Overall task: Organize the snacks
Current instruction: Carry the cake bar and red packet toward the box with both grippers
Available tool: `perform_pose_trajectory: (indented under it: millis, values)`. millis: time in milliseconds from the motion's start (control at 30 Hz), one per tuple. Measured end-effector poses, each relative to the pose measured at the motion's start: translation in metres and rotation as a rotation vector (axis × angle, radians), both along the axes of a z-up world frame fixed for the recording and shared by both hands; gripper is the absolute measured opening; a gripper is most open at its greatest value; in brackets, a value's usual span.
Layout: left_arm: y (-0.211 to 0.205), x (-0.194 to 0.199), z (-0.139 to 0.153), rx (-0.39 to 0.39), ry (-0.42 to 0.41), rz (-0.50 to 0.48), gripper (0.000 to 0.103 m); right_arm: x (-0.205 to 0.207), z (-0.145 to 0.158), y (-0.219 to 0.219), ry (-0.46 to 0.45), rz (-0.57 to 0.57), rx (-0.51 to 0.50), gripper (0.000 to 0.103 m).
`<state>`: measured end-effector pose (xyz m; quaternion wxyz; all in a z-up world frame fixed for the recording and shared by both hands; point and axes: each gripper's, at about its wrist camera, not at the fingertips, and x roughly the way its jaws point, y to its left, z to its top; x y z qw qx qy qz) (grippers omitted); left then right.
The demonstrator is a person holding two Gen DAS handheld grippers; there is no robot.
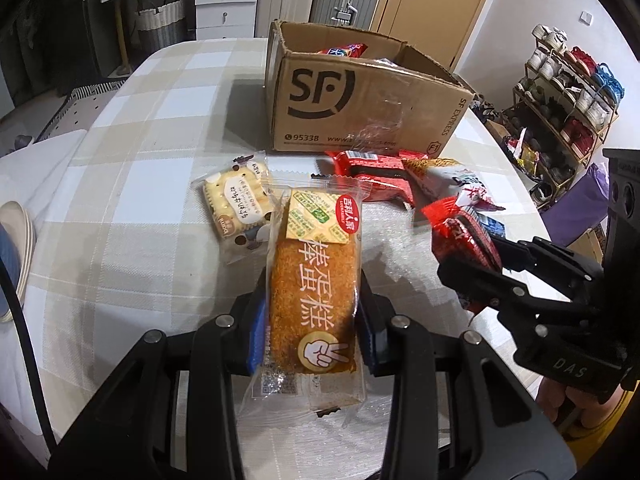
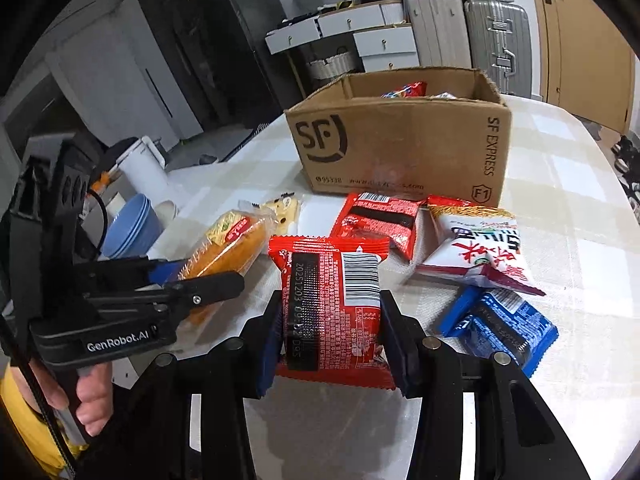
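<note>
My left gripper (image 1: 312,304) is shut on an orange cake packet (image 1: 314,292), held above the checked tablecloth; it also shows in the right wrist view (image 2: 228,256). My right gripper (image 2: 330,320) is shut on a red snack packet (image 2: 332,300), seen at the right of the left wrist view (image 1: 466,236). An open SF cardboard box (image 1: 360,108) stands behind, with a few packets inside (image 2: 404,90). On the table lie a cracker packet (image 1: 236,200), a red packet (image 2: 376,220), a white-and-red packet (image 2: 476,248) and a blue packet (image 2: 500,324).
Blue bowls (image 2: 128,228) and a white jug (image 2: 144,168) stand at the table's left edge. Plates (image 1: 16,248) sit at the left. A shoe rack (image 1: 568,96) stands beyond the table on the right. Drawers and suitcases (image 2: 496,28) line the back wall.
</note>
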<state>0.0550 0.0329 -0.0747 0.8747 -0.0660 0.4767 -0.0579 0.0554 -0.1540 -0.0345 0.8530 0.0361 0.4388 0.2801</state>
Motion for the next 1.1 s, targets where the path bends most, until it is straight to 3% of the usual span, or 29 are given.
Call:
perform_pose_trajectory:
  millis: [200,400,533,700,867,1100]
  values:
    - [-0.011,-0.010,0.007,0.031,-0.041,-0.001,0.034,-0.007,0.011,-0.017,-0.007,-0.048,0.077,0.045]
    - [-0.019,-0.032,0.025,0.052,-0.093,0.002,0.034,-0.031,0.034,-0.029,-0.085,-0.086,0.099,0.045]
    - [-0.011,-0.041,0.042,-0.002,-0.097,0.029,0.033,-0.045,0.054,-0.039,-0.125,-0.105,0.149,0.045]
    - [-0.011,-0.051,0.078,0.039,-0.160,0.023,0.034,-0.052,0.077,-0.049,-0.153,-0.113,0.188,0.045]
    - [-0.018,-0.048,0.114,0.029,-0.200,0.000,0.034,-0.048,0.099,-0.055,-0.167,-0.107,0.226,0.045]
    - [-0.022,-0.024,0.135,0.040,-0.202,-0.004,0.034,-0.031,0.125,-0.060,-0.185,-0.116,0.253,0.045]
